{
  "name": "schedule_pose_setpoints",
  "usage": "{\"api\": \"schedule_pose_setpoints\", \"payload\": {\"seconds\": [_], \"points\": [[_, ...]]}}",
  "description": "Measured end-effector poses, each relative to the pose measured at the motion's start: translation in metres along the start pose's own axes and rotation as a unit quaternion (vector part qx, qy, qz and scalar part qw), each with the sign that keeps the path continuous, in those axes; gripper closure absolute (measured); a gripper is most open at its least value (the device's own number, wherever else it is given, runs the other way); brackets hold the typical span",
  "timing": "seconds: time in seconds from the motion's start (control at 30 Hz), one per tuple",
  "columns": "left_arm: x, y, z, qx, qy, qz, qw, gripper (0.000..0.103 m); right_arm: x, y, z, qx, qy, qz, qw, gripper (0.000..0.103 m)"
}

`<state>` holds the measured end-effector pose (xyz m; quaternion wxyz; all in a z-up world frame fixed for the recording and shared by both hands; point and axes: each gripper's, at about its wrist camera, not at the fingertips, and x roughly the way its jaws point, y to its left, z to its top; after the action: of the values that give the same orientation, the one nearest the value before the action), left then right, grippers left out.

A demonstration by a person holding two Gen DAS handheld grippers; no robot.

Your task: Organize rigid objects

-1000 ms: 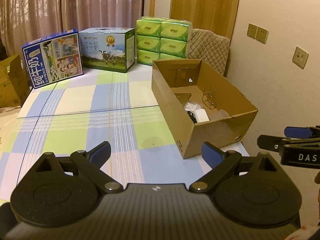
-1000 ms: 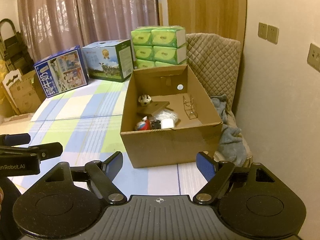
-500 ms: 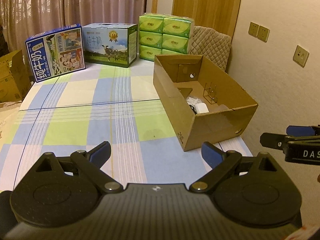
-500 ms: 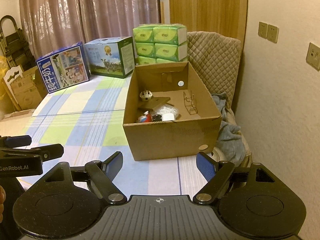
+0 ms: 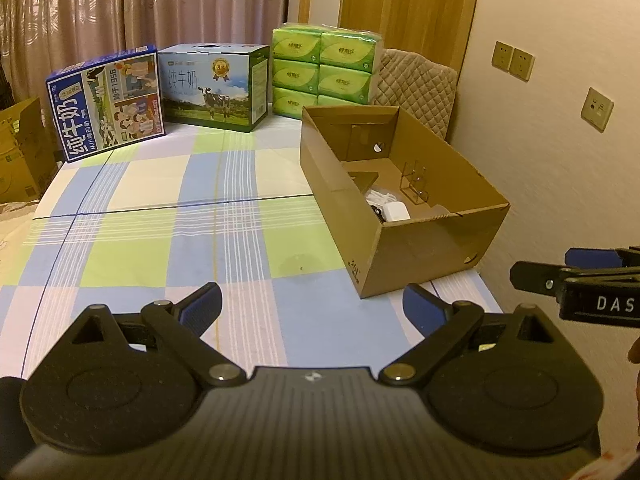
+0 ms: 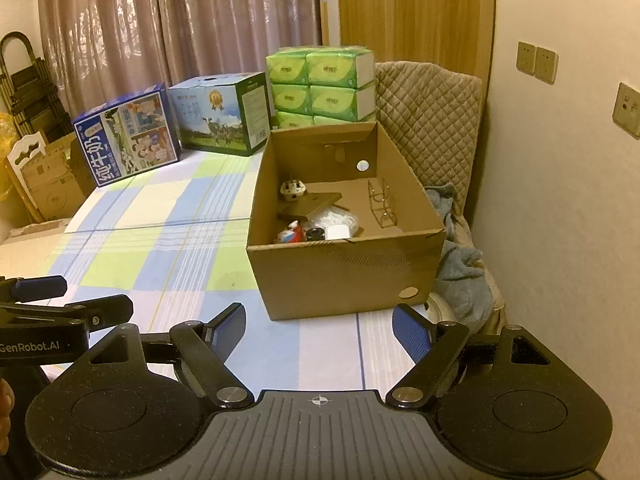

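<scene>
An open cardboard box [image 6: 344, 276] stands on the checked tablecloth [image 6: 172, 220], near the table's right edge. Inside lie a small ball [image 6: 293, 191], a brown board [image 6: 312, 206], a red and white item [image 6: 289, 236], a white block [image 6: 338, 232] and a clear acrylic stand [image 6: 383, 204]. My right gripper [image 6: 319, 330] hovers open and empty in front of the box. My left gripper [image 5: 312, 306] is open and empty over the cloth, left of the box [image 5: 404, 216]. Each gripper shows at the edge of the other's view.
At the table's back stand a blue milk carton box [image 5: 106, 102], a cow-print milk box [image 5: 214, 86] and a stack of green tissue packs [image 5: 324, 68]. A quilted chair [image 6: 430, 108] with a blue towel [image 6: 460, 272] sits right of the table, by the wall.
In both views the box and back items have shifted slightly upward and away, as if both grippers drew back or tipped a little. Both stay open and empty.
</scene>
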<state>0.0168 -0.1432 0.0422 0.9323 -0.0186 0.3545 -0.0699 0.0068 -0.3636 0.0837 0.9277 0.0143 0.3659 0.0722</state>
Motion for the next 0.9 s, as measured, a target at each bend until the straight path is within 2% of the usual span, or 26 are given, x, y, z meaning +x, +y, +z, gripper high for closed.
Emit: {"api": "schedule_pose_setpoints", "payload": {"seconds": [0.9], "points": [[0.0018,-0.0027,-0.001,-0.002,-0.001,-0.002,1.0,0.007,0.0006,-0.0002,-0.0008,-0.002,0.003,-0.001,1.0,0.025]]}}
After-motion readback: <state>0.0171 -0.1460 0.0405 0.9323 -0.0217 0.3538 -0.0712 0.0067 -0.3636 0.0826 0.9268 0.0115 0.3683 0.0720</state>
